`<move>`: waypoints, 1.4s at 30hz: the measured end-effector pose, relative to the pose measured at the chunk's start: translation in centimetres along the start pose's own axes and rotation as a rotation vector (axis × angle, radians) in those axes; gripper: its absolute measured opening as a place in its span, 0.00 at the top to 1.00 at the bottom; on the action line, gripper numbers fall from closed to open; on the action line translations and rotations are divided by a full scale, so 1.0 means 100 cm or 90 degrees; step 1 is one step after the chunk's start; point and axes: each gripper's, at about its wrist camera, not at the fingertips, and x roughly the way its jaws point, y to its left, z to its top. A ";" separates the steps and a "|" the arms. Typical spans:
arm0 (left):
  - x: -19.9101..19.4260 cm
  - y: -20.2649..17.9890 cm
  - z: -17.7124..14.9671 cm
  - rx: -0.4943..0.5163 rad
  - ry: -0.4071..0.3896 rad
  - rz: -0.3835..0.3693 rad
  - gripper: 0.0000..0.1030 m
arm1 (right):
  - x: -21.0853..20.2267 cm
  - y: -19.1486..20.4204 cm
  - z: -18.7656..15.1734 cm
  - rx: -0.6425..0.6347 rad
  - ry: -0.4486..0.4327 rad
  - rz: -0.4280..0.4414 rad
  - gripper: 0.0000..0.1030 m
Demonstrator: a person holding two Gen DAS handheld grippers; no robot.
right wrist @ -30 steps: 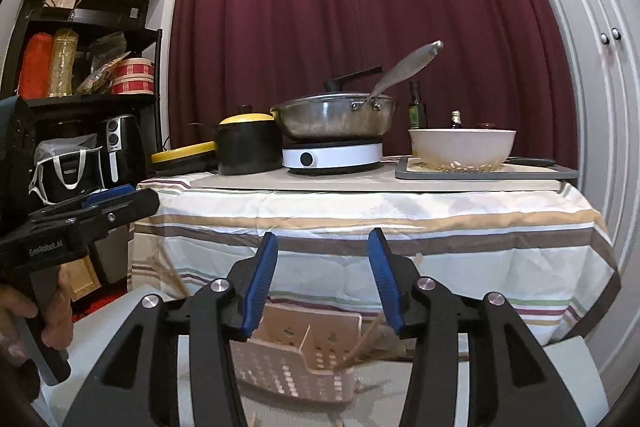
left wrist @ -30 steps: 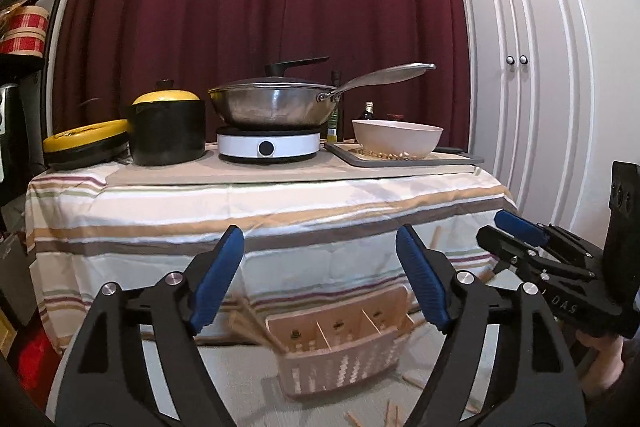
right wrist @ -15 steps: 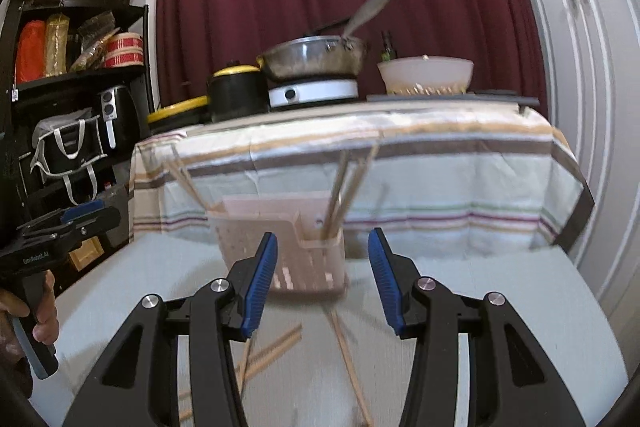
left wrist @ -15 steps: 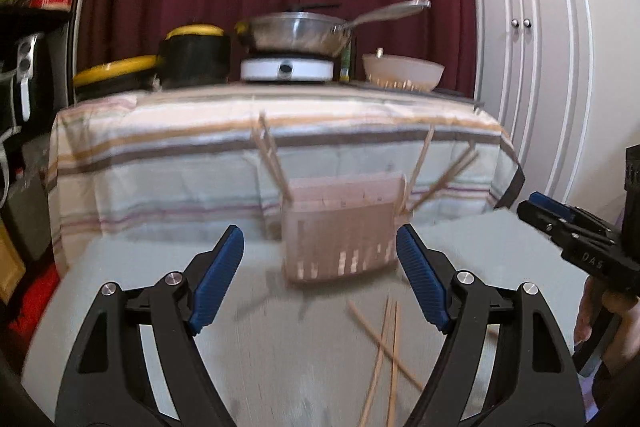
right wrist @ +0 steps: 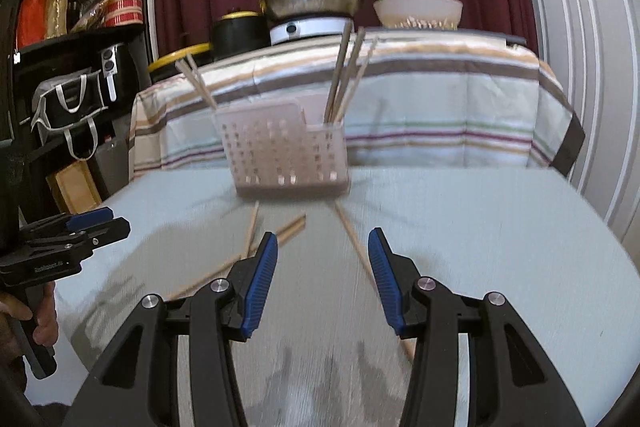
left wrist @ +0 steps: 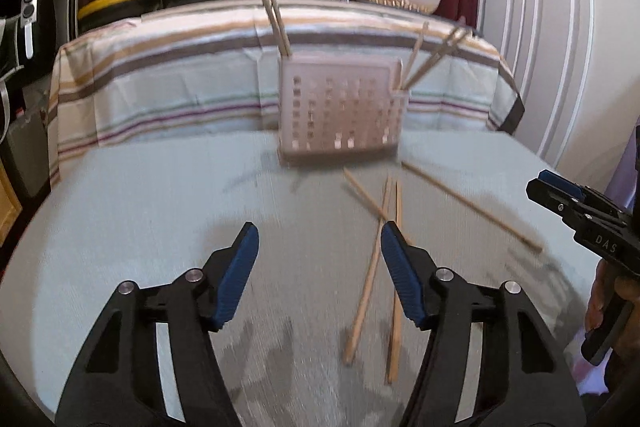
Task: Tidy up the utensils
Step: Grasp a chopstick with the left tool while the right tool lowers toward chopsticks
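The table carries a perforated utensil basket at its far side, standing upright so sorted chopsticks can lean out of its end compartments – one pair at the left, a few at the right. Loose chopsticks lie flat in front of it, crossing, long axes mostly running from the near edge toward the basket – likely the next pick. The left gripper hangs above them, jaws closing with nothing between; the right gripper stands apart and empty
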 end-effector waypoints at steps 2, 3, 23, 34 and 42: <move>0.003 -0.001 -0.009 0.000 0.011 -0.005 0.42 | 0.001 0.000 -0.010 0.000 0.014 -0.001 0.54; 0.005 -0.001 -0.015 0.000 0.020 -0.007 0.44 | 0.001 0.000 -0.014 0.001 0.020 0.000 0.54; 0.030 -0.019 -0.053 0.028 0.095 -0.041 0.69 | 0.000 -0.004 -0.036 0.013 0.038 0.003 0.54; 0.026 -0.016 -0.057 0.045 0.090 -0.034 0.94 | 0.002 -0.006 -0.038 0.016 0.045 0.002 0.54; 0.018 -0.010 -0.059 0.036 0.089 -0.026 0.94 | 0.001 0.007 -0.042 0.007 0.046 0.022 0.54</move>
